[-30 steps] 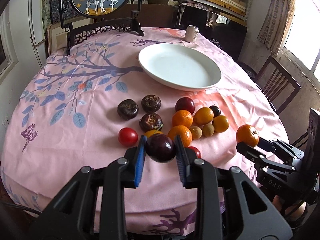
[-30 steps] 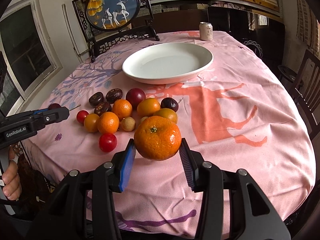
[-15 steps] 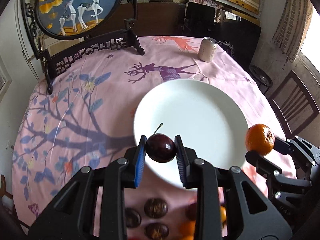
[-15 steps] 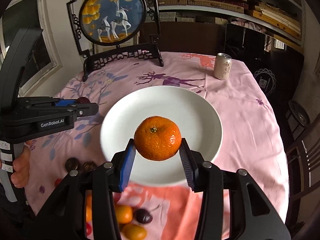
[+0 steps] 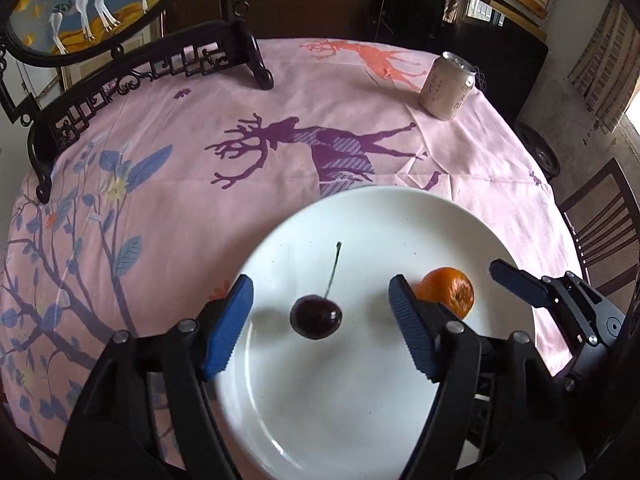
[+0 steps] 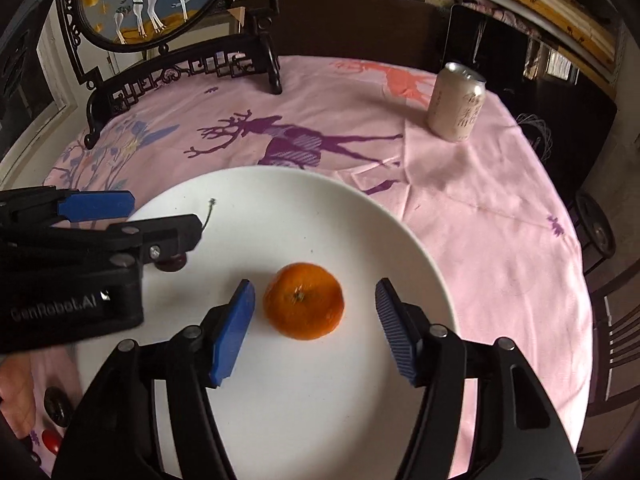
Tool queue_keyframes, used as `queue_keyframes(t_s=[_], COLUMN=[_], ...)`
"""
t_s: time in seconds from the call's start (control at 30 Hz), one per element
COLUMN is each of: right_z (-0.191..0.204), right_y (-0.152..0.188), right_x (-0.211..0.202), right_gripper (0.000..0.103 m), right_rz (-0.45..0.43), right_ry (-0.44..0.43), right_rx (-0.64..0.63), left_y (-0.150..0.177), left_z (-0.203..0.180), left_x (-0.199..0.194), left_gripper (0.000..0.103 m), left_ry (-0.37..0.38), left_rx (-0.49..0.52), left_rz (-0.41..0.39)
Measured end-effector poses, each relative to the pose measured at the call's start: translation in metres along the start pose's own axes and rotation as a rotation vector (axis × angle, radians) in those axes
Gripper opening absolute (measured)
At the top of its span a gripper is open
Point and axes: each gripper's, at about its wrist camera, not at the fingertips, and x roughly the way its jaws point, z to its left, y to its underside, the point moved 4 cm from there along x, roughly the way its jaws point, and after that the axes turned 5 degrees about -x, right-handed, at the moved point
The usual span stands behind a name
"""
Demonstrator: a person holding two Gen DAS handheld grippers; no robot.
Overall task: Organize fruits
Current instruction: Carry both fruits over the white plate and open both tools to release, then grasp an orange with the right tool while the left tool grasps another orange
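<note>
With both fruits let go onto the white plate, the step in hand reads as release and withdrawal.

Left wrist view: left gripper spread wide, blue pads well clear of the dark cherry, holding nothing. Cherry lies on the plate between the pads, stem pointing away toward the far rim. Mandarin sits just beyond the right-hand pad, also on the plate. To do this well, I judge: back straight off along the fingers, no sideways sweep, since that pad is close to the mandarin and round fruit will roll. A half second ago these pads were clamped on the cherry, carried above the plate's near edge; now it rests free.

Right wrist view: right gripper likewise wide open and empty, mandarin on the plate between the pads, nearer the left one but apart from it. Left tool's body crosses in from the left over the plate; cherry mostly hidden beneath it. Lift clear without nudging. Earlier the mandarin was pinched and held aloft; it is set down now. Pink tablecloth and drink can beyond, unchanged. More fruit waits at lower left, off the plate.
</note>
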Motion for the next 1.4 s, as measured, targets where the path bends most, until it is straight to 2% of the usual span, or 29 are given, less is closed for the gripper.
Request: queue_keyframes(t_s=[0.13, 0.17, 0.23, 0.3, 0.37, 0.5, 0.63, 0.73, 0.83, 0.87, 0.93, 0.97, 1.0, 1.13, 1.2, 1.3, 1.4], right_z=[0.0, 0.002, 0.01, 0.024, 0.042, 0.064, 0.078, 0.083, 0.085, 0.086, 0.089, 0.091, 0.093, 0.096, 0.095, 0.091, 0.088], right_y=[0.024, 0.034, 0.064, 0.1, 0.131, 0.167, 0.179, 0.188, 0.202, 0.207, 0.214, 0.217, 0.218, 0.215, 0.211, 0.207, 0.208], right_x=[-0.063, -0.079, -0.109, -0.134, -0.152, -0.178, -0.194, -0.194, -0.178, -0.172, -0.159, -0.153, -0.147, -0.128, -0.116, -0.101, -0.106], right_gripper=[0.065, 0.069, 0.074, 0.09, 0.092, 0.092, 0.092, 0.093, 0.093, 0.092, 0.073, 0.059, 0.056, 0.049, 0.039, 0.036, 0.036], right_rz=[-0.053, -0.061, -0.068, -0.09, -0.129, -0.18, -0.19, -0.18, -0.137, -0.123, -0.091, -0.072, -0.057, -0.039, -0.027, -0.014, -0.022], right_ry=[-0.01, -0.021, -0.041, -0.059, -0.068, 0.013, 0.018, 0.061, 0.052, 0.047, 0.032, 0.012, -0.007, -0.031, -0.021, -0.035, -0.062], right_rx=[0.013, 0.029, 0.071, 0.109, 0.122, 0.122, 0.102, 0.08, 0.082, 0.078, 0.065, 0.06, 0.059, 0.059, 0.054, 0.059, 0.09], left_y=[0.024, 0.035, 0.067, 0.105, 0.14, 0.194, 0.224, 0.243, 0.261, 0.265, 0.274, 0.277, 0.28, 0.287, 0.289, 0.294, 0.297], left_z=[0.011, 0.015, 0.021, 0.03, 0.041, 0.064, 0.078, 0.09, 0.099, 0.101, 0.104, 0.104, 0.103, 0.093, 0.087, 0.078, 0.073], left_x=[-0.06, -0.075, -0.103, -0.123, -0.137, -0.151, -0.161, -0.16, -0.157, -0.156, -0.155, -0.156, -0.156, -0.157, -0.154, -0.147, -0.139], left_gripper=[0.072, 0.073, 0.079, 0.083, 0.083, 0.083, 0.083, 0.084, 0.084, 0.084, 0.084, 0.084, 0.084, 0.084, 0.084, 0.084, 0.084], left_ry=[0.02, 0.013, -0.001, -0.004, 0.012, 0.007, -0.041, -0.049, -0.053, -0.057, -0.055, -0.041, -0.027, -0.01, -0.003, 0.003, -0.004], left_rx=[0.018, 0.027, 0.046, 0.039, 0.02, -0.034, -0.026, -0.033, -0.033, -0.03, -0.03, -0.031, -0.032, -0.003, 0.007, 0.021, 0.019], left_rz=[-0.095, -0.117, -0.159, -0.19, -0.209, -0.22, -0.227, -0.213, -0.188, -0.179, -0.159, -0.148, -0.141, -0.129, -0.116, -0.091, -0.067])
